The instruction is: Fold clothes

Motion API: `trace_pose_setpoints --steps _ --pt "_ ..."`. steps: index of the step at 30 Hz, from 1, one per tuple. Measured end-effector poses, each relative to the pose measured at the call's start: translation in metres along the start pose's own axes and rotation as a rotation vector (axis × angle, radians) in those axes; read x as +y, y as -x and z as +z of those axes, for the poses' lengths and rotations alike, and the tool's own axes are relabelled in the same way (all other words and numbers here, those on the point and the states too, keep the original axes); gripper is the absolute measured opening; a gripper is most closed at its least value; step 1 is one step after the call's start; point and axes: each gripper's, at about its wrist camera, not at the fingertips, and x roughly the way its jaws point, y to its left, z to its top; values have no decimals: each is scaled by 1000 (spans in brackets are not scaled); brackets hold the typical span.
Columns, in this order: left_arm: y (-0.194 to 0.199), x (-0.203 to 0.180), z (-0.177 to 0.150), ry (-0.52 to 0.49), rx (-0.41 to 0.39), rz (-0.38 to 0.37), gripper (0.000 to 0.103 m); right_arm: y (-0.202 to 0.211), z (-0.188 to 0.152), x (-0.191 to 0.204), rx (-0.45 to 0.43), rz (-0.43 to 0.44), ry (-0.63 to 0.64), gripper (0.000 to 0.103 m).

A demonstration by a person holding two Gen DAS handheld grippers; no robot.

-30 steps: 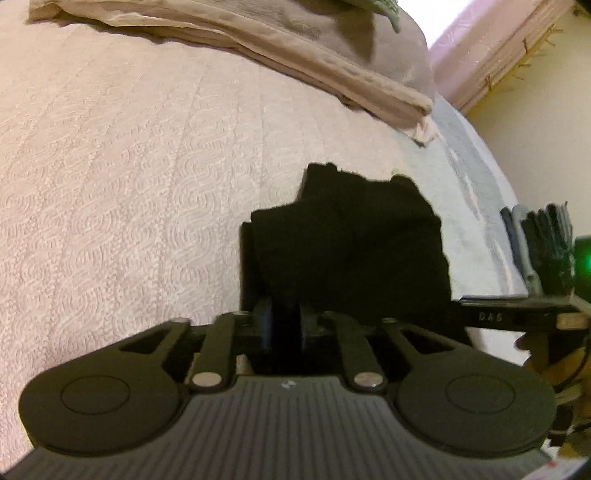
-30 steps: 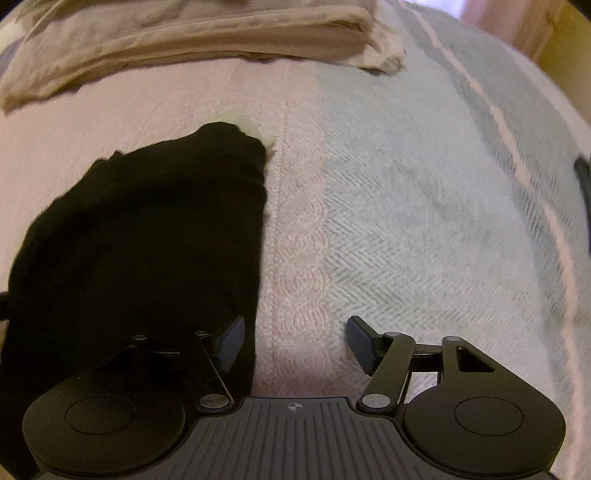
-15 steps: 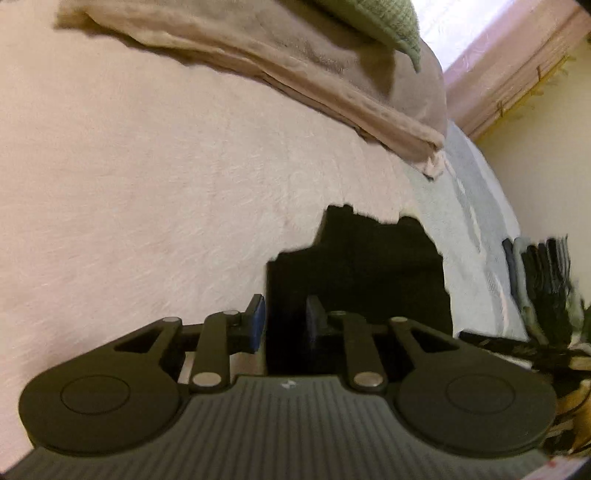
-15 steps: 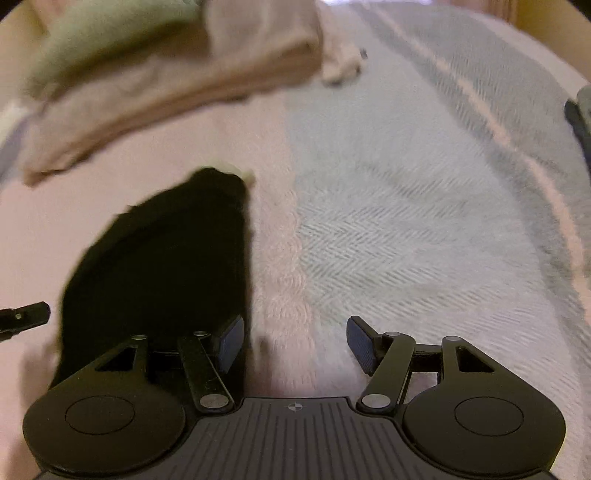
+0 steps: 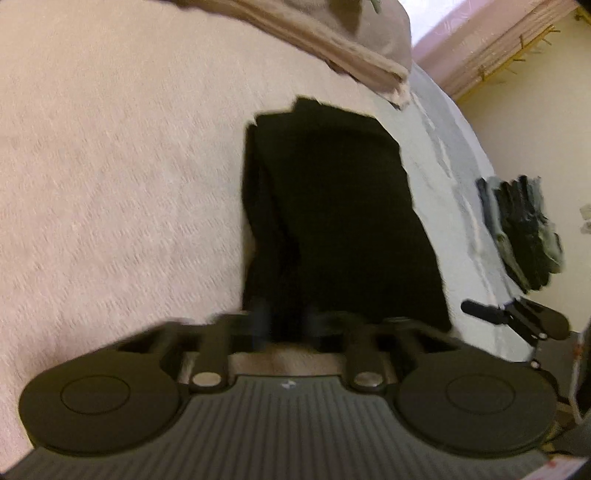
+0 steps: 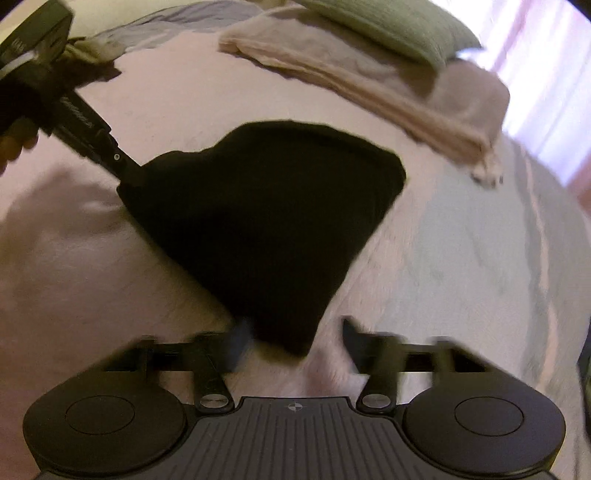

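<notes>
L gripper is pinched tight on the near edge of the black garment. It's blurry from its own cam, but the R cam shows its tips biting one corner of the cloth, which stretches toward it. That's my anchor, I reckon: one corner held so the cloth stays taut and doesn't bunch.

R gripper has its jaws closing right now, with the garment's pointed near corner between them. The pads aren't pressing on it yet: one finger is right at the fabric edge, the other is apart from it over bare bedspread. Both claws tilt down at the bed, prob so the lower finger can slide under a thin layer.

The garment lies mostly flat on the bed, already folded over at least once judging by the doubled edge on its left side in the L cam. It sits on the pink part of the cover, just beside the grey-blue striped part. A folded beige blanket with a green pillow on top sits beyond it, well apart. A stack of dark clothes sits off by the bed's right edge, likely the finished pile.

Next, imo: once R has the corner, lift both corners together and carry them over for another fold. Risk is R grabbing only the top layer, or the bedspread with it.
</notes>
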Motion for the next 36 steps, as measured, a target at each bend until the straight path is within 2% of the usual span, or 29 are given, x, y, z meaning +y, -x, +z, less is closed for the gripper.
trace_pose_setpoints --steps 1,4,8,11,13,15,16,17,18,20,21,23,25,28,30,36 --pt "3 -2 2 -10 -21 0 3 -2 2 0 -5 16 4 5" --pt "17 -12 -2 -103 -98 14 2 -4 -2 8 -31 -22 54 3" --pt "-15 5 -20 -73 19 119 6 -29 -18 11 93 3 25 3" --pt "-6 -8 -17 -78 6 167 13 -18 -7 -3 134 17 -56 3" --pt "9 -11 -11 -19 -22 181 16 -1 4 -18 96 48 -162 4" --pt "27 -17 -5 24 -72 197 16 12 12 -31 35 96 -288 15" --pt "30 -24 -3 23 -92 200 16 13 16 -35 10 111 -327 20" --pt "31 -33 -2 9 -111 198 16 11 21 -37 -10 122 -353 31" --pt "28 -42 -2 -16 -120 190 16 3 26 -37 -13 123 -363 34" --pt "11 -58 -2 -69 -87 189 16 -17 30 -36 27 114 -377 34" --pt "-3 -64 -4 -91 -60 207 16 -33 31 -36 80 121 -392 34" --pt "-33 -66 -6 -74 45 291 15 -55 31 -38 170 111 -419 35" --pt "-39 -69 -9 -46 52 341 15 -52 38 -45 178 129 -459 35" --pt "-29 -91 -10 -42 41 392 22 -29 42 -59 152 191 -524 36" --pt "-18 -104 -14 -13 43 435 33 -11 40 -64 138 228 -549 46" --pt "6 -152 -39 33 65 553 49 22 30 -73 151 247 -505 51"
